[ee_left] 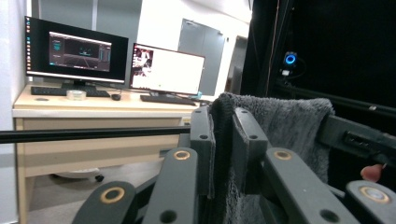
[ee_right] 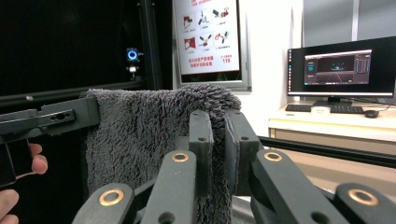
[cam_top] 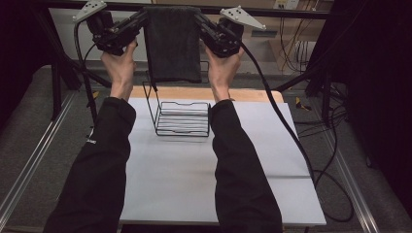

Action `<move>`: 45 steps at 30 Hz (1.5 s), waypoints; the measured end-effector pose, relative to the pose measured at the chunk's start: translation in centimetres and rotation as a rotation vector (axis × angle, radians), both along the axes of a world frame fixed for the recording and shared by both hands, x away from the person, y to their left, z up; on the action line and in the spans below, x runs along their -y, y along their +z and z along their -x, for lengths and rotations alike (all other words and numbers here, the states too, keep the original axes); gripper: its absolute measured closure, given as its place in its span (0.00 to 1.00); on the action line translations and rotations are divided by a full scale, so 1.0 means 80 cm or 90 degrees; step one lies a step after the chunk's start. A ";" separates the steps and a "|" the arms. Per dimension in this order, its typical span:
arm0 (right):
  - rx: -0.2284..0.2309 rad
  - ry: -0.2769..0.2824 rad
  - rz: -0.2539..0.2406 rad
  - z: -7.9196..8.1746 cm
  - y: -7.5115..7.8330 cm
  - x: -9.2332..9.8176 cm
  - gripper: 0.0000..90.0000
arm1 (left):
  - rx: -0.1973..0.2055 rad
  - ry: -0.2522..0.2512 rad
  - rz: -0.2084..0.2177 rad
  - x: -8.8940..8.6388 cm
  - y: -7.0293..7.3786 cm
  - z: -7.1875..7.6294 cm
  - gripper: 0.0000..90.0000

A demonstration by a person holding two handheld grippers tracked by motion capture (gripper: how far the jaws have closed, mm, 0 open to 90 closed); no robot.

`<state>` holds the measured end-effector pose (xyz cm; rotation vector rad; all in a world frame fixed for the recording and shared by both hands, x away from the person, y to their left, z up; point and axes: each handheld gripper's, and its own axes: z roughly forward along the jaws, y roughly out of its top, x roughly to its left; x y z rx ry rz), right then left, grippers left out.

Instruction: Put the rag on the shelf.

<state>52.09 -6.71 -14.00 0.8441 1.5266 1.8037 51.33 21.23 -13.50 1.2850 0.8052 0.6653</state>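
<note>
Grey towel (cam_top: 172,41) hangs pinched between left gripper (cam_top: 141,20), right gripper (cam_top: 200,20).

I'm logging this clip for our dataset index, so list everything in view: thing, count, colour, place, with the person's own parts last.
towel: one, dark grey, fluffy, held up by its top corners above the far end of the table.
wire rack: one, black, on the white sheet, below the towel.
white sheet: one, white, covers most of the table.
table: one, light wood, its far edge bare.
monitors: two, lit, on a beige desk in the room beyond.
keyboards: two, dark, on that desk.
poster: one, white with red, on the wall.
left gripper: one, black, jaws shut on the towel's left corner.
right gripper: one, black, jaws shut on the right corner.
sleeves: two, black, coming in from below.
</note>
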 end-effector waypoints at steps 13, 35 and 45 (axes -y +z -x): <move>-0.030 0.002 0.023 -0.003 -0.022 0.009 0.92 | -0.013 -0.013 -0.029 0.003 -0.025 -0.003 0.88; -0.067 0.027 0.086 0.010 -0.061 0.013 0.92 | -0.045 -0.035 -0.083 -0.005 -0.070 0.009 0.88; -0.068 0.049 0.076 0.016 -0.071 0.015 0.92 | -0.030 -0.047 -0.098 -0.010 -0.069 0.024 0.88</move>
